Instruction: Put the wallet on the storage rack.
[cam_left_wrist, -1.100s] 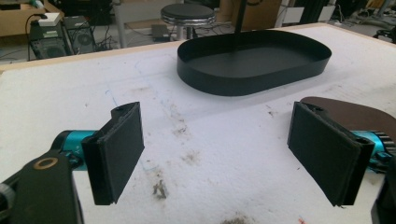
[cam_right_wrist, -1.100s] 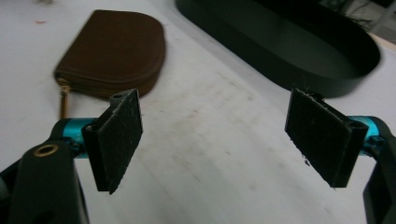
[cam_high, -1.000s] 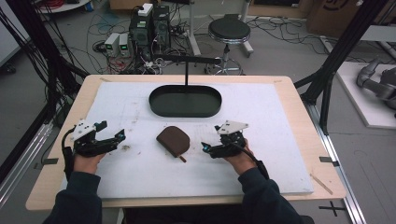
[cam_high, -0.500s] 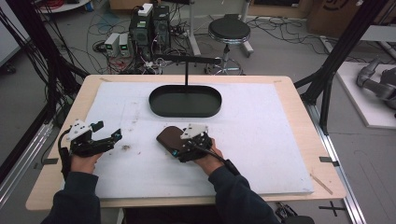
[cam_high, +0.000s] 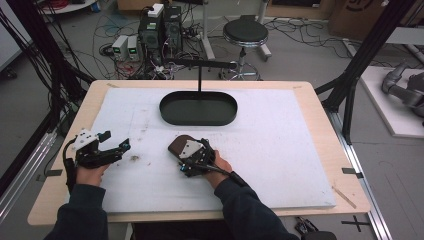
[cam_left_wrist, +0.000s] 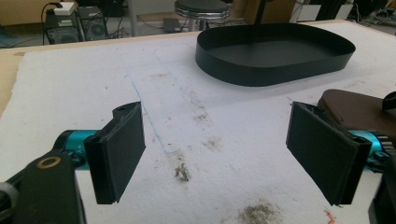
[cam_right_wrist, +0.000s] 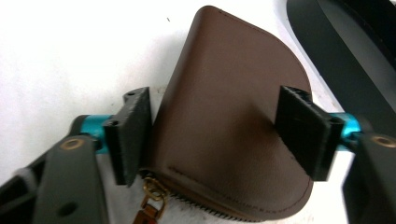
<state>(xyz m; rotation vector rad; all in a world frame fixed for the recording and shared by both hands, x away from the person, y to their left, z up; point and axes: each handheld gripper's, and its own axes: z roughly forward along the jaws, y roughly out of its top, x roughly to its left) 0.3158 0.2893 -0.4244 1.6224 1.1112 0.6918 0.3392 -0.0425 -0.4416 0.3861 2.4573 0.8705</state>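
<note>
A brown leather pouch (cam_high: 175, 144) lies flat on the white mat, near the middle. My right gripper (cam_high: 184, 151) is down over it, and its jaws have just been closing with the pouch (cam_right_wrist: 224, 116) between them. In the right gripper view one pad (cam_right_wrist: 133, 135) stands at the pouch's left edge. The other pad (cam_right_wrist: 299, 130) sits on its top face, and no firm squeeze shows. The zipper pull (cam_right_wrist: 149, 205) hangs at the near edge. My left gripper (cam_high: 116, 140) rests at the mat's left, open and empty (cam_left_wrist: 217, 149), aimed towards the pouch (cam_left_wrist: 359, 109).
A black oval tray (cam_high: 198, 121) stands at the back middle of the mat, with a black post and crossbar (cam_high: 200, 75) behind it. The tray (cam_left_wrist: 261, 74) lies ahead in the left gripper view. Dirt smudges (cam_left_wrist: 254, 212) mark the mat near my left gripper.
My right gripper has moved left from the mat's right side onto the brown pouch, and its jaws have narrowed around it. The left gripper has stayed put.
</note>
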